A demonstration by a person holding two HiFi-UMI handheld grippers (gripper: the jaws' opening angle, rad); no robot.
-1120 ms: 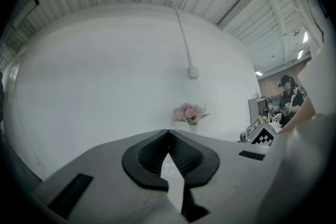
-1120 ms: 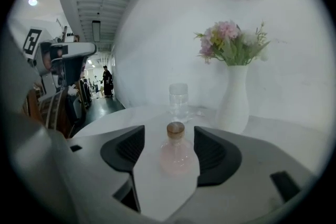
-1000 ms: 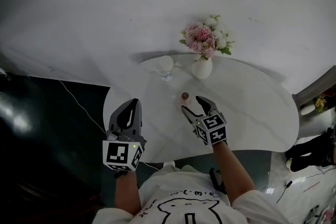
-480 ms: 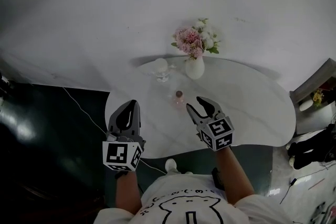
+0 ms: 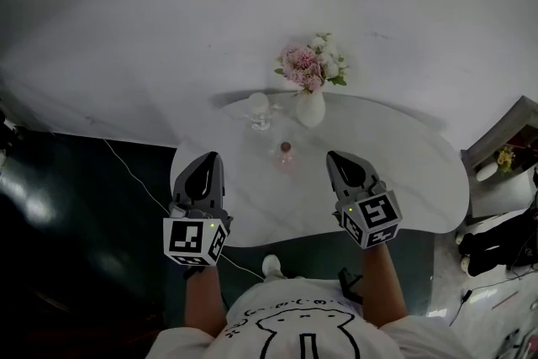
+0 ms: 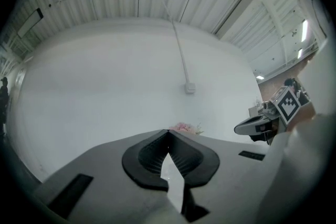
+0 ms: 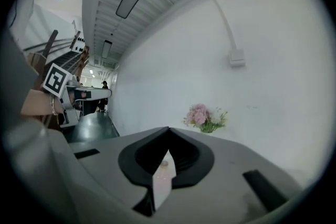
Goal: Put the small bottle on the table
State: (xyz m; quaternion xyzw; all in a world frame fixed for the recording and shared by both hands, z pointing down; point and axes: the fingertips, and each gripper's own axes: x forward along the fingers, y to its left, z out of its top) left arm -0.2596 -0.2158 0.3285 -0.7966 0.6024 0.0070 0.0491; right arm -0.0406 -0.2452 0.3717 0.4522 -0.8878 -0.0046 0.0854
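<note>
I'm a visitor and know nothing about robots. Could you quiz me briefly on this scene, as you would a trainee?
1. True or false: the small bottle stands on the table, untouched by any gripper.
2. Which stands on the table beside the vase of flowers? A) glass B) kettle C) book
3. Fill in: the jaws of the right gripper are ____.
Key: 1 true; 2 A, the glass; 3 shut, having just closed on nothing.

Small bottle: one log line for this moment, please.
small bottle: standing on table | right gripper: just closed, empty | left gripper: shut, empty
</note>
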